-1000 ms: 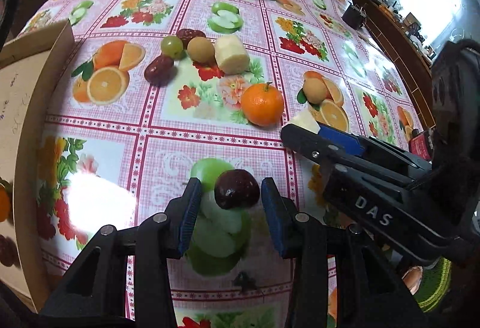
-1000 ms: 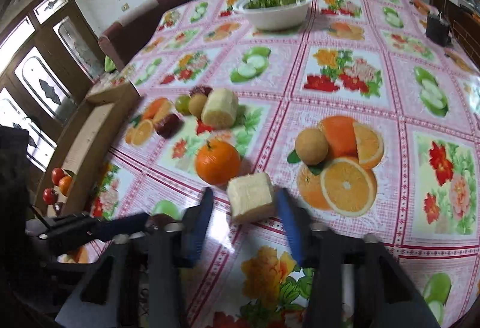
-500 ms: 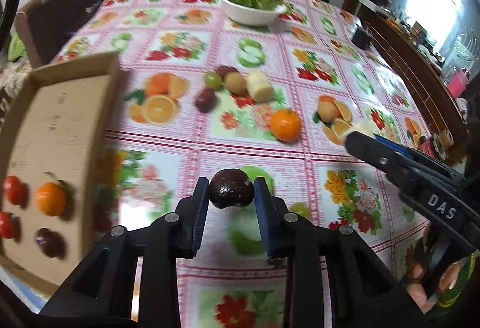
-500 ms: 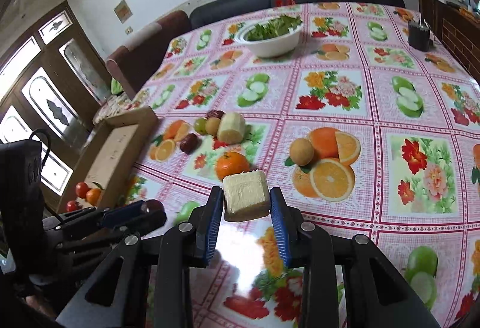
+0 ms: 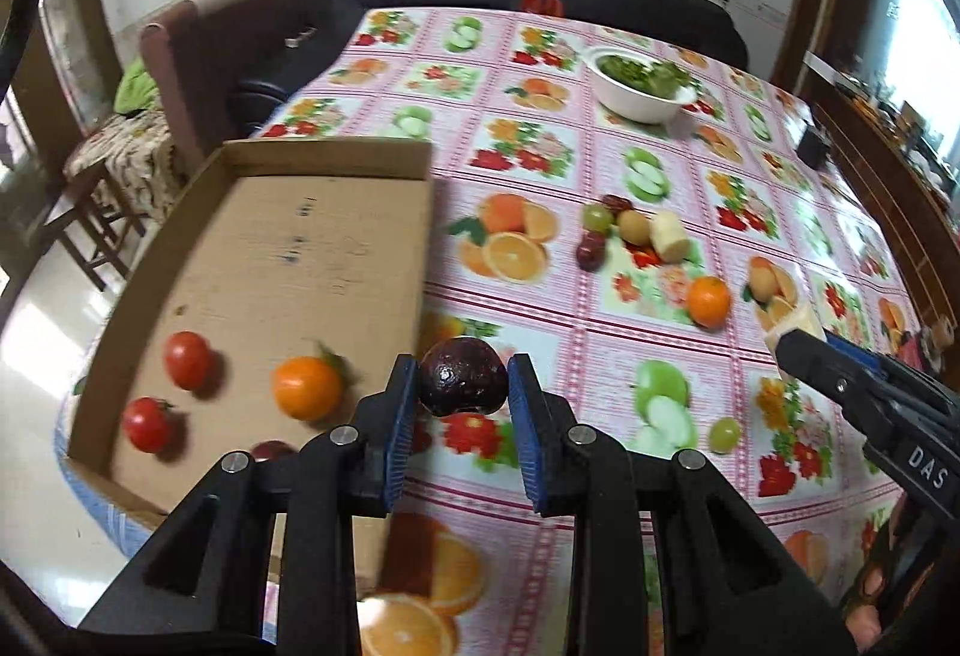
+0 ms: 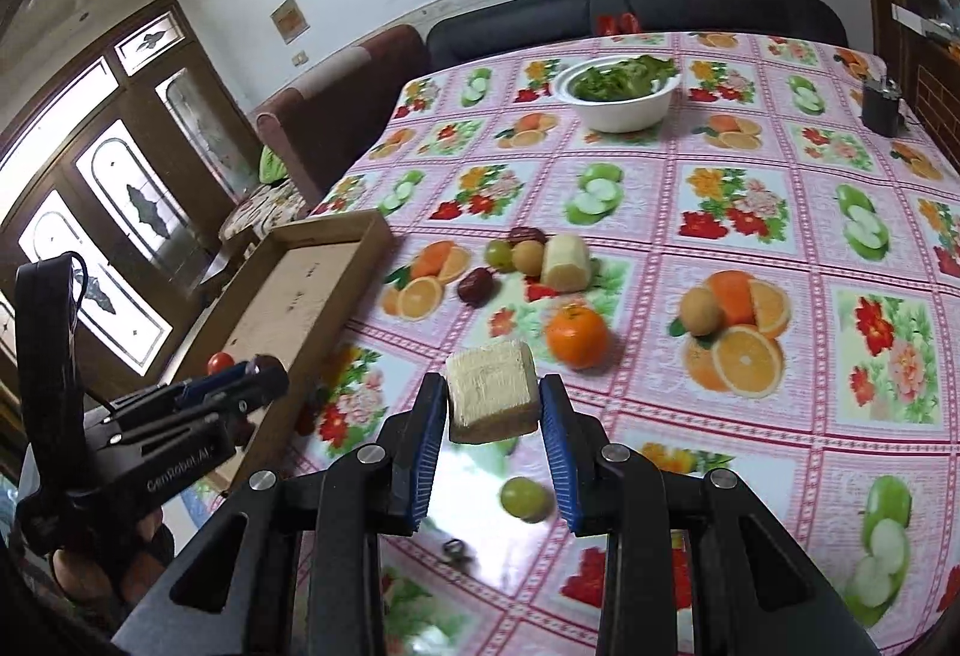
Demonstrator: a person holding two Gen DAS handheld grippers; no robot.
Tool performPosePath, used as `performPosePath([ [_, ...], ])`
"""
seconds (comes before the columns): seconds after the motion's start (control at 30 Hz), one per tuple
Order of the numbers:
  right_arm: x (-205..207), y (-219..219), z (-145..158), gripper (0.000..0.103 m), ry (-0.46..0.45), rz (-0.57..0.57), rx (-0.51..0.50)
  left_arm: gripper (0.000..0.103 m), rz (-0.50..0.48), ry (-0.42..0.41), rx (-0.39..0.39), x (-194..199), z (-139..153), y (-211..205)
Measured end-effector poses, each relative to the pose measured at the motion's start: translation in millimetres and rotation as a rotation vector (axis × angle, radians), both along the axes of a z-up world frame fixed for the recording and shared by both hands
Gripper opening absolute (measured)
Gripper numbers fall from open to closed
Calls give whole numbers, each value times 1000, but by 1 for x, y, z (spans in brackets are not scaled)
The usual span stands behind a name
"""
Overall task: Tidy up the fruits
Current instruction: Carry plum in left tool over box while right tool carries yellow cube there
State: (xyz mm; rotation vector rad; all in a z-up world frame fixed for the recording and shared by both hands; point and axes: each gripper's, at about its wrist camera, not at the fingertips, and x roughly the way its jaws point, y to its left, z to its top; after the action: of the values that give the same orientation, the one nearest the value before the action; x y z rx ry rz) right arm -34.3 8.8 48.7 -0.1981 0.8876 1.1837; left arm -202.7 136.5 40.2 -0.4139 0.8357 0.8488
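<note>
My left gripper (image 5: 462,386) is shut on a dark purple fruit (image 5: 461,377), held above the table beside the right wall of a cardboard tray (image 5: 336,158). Two red tomatoes (image 5: 187,359), an orange (image 5: 307,388) and a dark fruit lie in the tray. My right gripper (image 6: 493,404) is shut on a pale yellow fruit chunk (image 6: 493,392), lifted over the tablecloth. On the table lie an orange (image 6: 577,336), a green grape (image 6: 524,498), and a cluster of small fruits with a peeled pale piece (image 6: 565,264).
A white bowl of greens (image 6: 618,92) stands far back on the table. A small dark box (image 6: 881,107) sits at the far right edge. Sofa and chair (image 5: 198,56) stand beyond the table. The floor drops away left of the tray.
The left gripper closed on the dark fruit, lifted it and swung left toward the tray. The right gripper rose with the yellow chunk, so more of the table shows.
</note>
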Motion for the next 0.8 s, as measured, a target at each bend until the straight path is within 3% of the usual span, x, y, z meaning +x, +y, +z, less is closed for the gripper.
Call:
performPosePath([
  [0.8, -51, 43, -1, 32, -14, 131, -27, 28, 105, -12, -5, -35, -3, 29],
])
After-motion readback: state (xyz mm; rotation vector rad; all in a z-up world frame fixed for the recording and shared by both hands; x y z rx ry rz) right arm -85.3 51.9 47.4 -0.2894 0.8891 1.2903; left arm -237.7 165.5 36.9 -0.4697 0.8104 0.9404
